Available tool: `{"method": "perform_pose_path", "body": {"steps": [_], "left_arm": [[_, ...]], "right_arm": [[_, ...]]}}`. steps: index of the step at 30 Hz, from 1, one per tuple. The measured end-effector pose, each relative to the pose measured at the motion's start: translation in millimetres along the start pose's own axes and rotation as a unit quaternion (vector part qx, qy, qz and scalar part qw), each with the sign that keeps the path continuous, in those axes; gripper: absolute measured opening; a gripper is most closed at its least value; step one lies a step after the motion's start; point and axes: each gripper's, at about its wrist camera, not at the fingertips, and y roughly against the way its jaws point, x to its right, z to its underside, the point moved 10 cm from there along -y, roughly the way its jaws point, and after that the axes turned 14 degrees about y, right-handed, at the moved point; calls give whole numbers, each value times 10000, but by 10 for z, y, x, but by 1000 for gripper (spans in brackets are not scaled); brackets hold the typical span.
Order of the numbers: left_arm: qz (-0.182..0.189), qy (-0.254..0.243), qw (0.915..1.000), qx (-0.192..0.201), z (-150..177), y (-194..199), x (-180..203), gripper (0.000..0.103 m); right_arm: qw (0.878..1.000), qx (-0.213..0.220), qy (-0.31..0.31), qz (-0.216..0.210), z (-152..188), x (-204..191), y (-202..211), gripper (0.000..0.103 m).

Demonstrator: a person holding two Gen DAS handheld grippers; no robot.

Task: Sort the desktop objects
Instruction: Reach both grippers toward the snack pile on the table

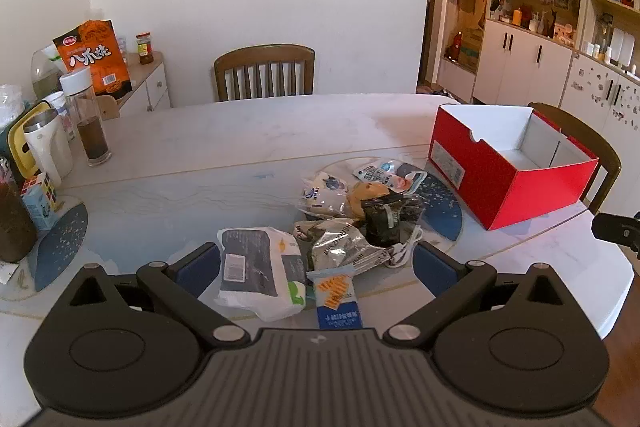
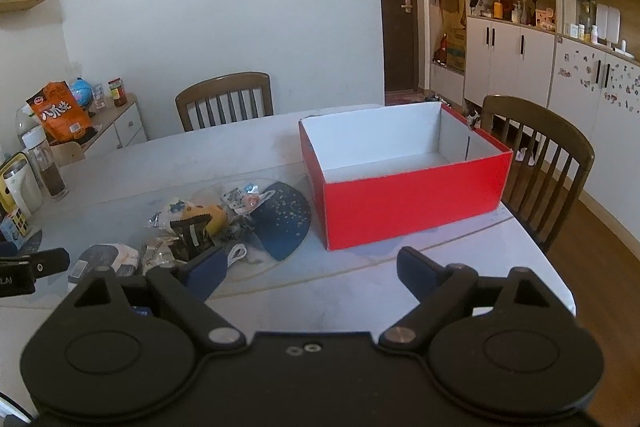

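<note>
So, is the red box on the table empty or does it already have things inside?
Empty. The red box has no lid, and only its bare white floor and walls show.

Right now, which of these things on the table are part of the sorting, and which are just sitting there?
Part of the job:
- snack packets, heaped on the table
- white packet, between the open left gripper fingers
- red box, open, nothing visible inside
- right gripper, open, holding nothing

Probably just lying about:
- bottle
- white mug
- orange bag
- chairs
</note>
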Motion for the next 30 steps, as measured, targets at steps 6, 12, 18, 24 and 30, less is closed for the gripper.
{"method": "perform_pose_path", "body": {"steps": [6, 12, 18, 24, 30], "left_arm": [[23, 22, 10000, -92, -43, -149, -103, 103], [36, 54, 9998, -191, -78, -285, -226, 103], [96, 16, 9994, -329, -89, -453, -336, 103], [202, -120, 9985, -496, -69, -653, -416, 103], [266, -140, 9971, -701, -24, -864, -543, 103]], "right_arm": [[10000, -15, -12, -43, -48, -87, -115, 93], [9999, -86, -59, -122, -90, -221, -255, 93], [9998, -123, 21, -177, -157, -371, -385, 89], [9996, -212, 64, -178, -196, -516, -530, 88], [9987, -332, 250, -310, -204, -776, -666, 87]]}}
